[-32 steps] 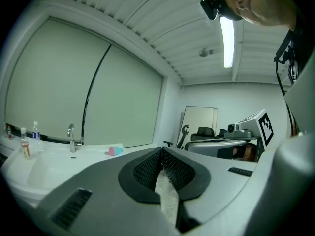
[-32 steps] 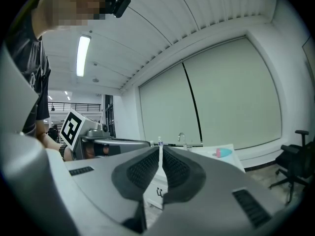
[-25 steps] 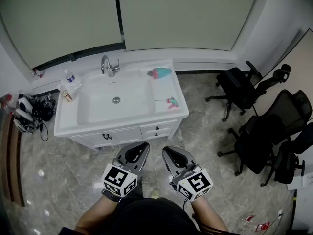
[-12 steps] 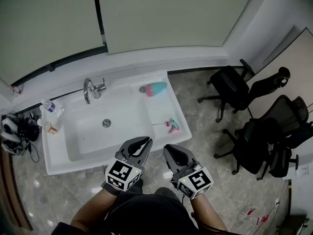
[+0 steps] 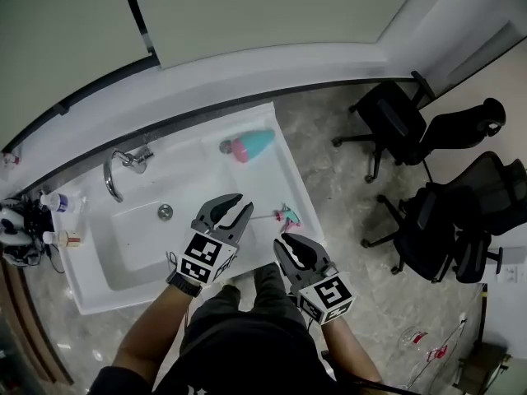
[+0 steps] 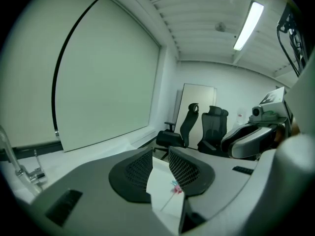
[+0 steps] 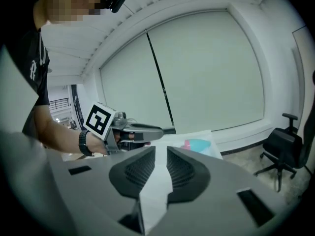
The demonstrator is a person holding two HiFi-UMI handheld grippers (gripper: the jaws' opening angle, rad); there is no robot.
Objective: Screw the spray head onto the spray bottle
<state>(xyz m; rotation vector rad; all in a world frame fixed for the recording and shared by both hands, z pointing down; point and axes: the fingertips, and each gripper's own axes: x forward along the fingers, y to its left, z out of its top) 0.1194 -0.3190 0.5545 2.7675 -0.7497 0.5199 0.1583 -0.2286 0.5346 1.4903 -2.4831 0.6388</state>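
A teal spray bottle (image 5: 247, 146) with a pink neck lies on its side on the right ledge of the white sink counter (image 5: 90, 278). In the right gripper view the spray bottle (image 7: 199, 144) shows beyond my jaws. The teal-and-pink spray head (image 5: 287, 216) with its thin tube lies near the counter's front right corner. My left gripper (image 5: 238, 207) hovers over the basin's right side, just left of the spray head (image 6: 175, 187), jaws opening with nothing between them. My right gripper (image 5: 288, 243) hangs off the counter's front edge, jaws opening and empty.
A chrome faucet (image 5: 119, 167) and a drain (image 5: 165, 211) mark the basin. Small bottles (image 5: 53, 202) stand at the counter's left end, above tangled cables (image 5: 15, 237) on the floor. Black office chairs (image 5: 395, 126) crowd the right side of the room.
The view has closed in over the sink. My left gripper has moved forward over the basin toward the spray head. Both pairs of jaws have parted slightly.
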